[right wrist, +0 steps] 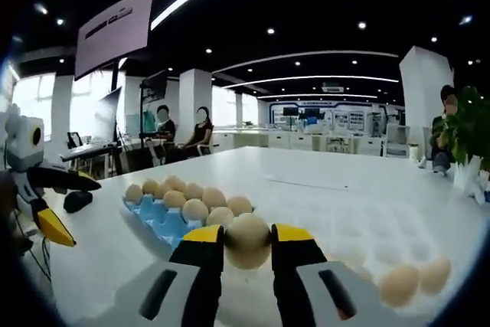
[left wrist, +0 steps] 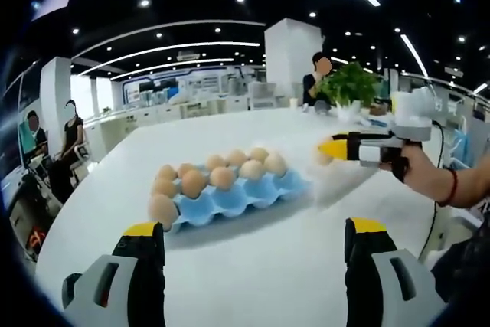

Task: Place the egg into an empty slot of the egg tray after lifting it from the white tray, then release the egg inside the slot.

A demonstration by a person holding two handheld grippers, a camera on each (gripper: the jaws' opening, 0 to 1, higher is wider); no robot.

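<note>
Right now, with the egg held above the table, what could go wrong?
1. The right gripper pinches the egg only at its sides; it may crack or slip out.
2. The blue egg tray has filled slots next to the empty ones, so the held egg could knock against an egg already there.

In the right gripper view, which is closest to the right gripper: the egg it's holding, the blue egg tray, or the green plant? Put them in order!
1. The egg, gripped between the right gripper fingers.
2. The blue egg tray, just beyond the fingers, to the left.
3. The green plant, far off at the table's right edge.
</note>
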